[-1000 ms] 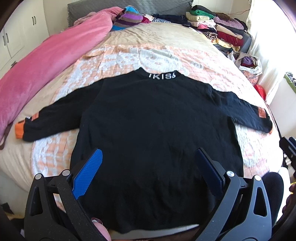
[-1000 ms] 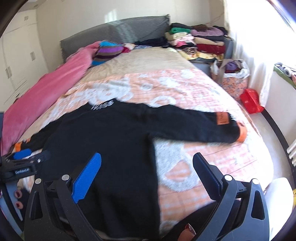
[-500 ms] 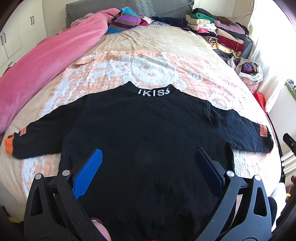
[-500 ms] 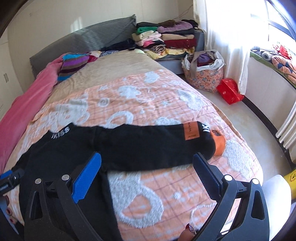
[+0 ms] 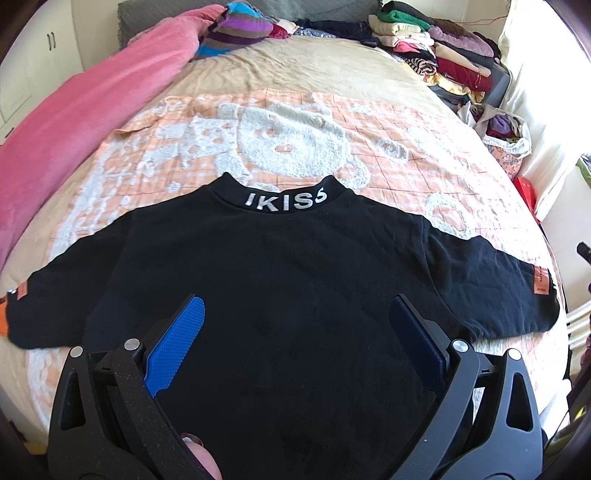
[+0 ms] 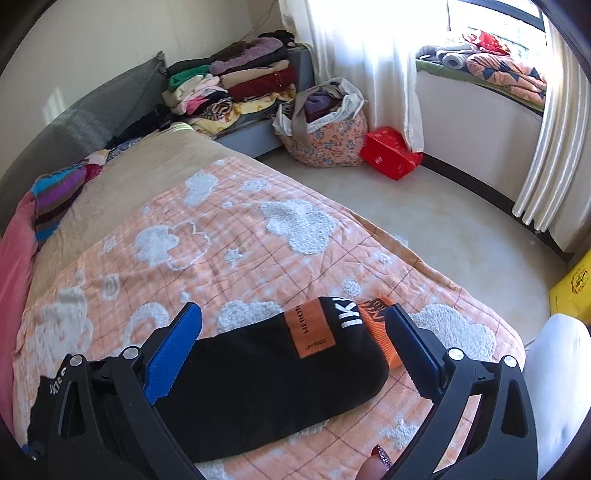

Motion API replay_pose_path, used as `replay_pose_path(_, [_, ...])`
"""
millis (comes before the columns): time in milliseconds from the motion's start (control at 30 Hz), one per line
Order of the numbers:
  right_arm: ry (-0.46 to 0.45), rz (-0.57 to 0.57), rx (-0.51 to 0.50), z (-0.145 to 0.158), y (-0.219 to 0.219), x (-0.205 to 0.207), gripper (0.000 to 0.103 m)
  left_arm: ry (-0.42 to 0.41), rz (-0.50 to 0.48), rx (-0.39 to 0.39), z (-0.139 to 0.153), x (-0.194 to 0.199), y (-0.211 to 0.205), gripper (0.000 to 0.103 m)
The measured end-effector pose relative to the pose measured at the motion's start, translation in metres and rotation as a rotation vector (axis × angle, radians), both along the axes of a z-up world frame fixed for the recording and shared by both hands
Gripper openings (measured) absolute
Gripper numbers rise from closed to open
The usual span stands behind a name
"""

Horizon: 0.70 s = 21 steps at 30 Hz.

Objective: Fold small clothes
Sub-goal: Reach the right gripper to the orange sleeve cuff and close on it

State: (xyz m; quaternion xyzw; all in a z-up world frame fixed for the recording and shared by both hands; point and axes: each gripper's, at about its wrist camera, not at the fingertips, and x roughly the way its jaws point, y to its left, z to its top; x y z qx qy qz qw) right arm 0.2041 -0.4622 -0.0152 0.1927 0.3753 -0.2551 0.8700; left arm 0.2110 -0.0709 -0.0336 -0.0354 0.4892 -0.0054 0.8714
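A bed (image 5: 303,74) with a tan sheet carries an orange checked blanket (image 5: 295,147) with fluffy white cloud and bear patterns, spread over its near half. A black sweater (image 5: 288,277) lies flat on the blanket, back up, collar at the far side and both sleeves stretched out left and right, the right sleeve (image 6: 280,365) ending in an orange cuff near the bed's right edge. A pink quilt (image 5: 92,107) runs along the left side, a striped knit garment (image 5: 236,29) sits at the far end, and dark clothes (image 5: 332,27) lie by the headboard.
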Motion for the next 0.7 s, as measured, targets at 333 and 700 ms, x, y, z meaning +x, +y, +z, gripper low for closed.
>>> replay_pose_path(333, [0.036, -0.118, 0.016, -0.049, -0.055, -0.015, 0.099, 0.019, -0.025, -0.001, -0.037, 0.028, -0.016, 0.094])
replay_pose_path(700, [0.15, -0.049, 0.107, -0.092, -0.062, 0.003, 0.099, 0.015, -0.046, 0.071, -0.074, 0.028, -0.031, 0.094])
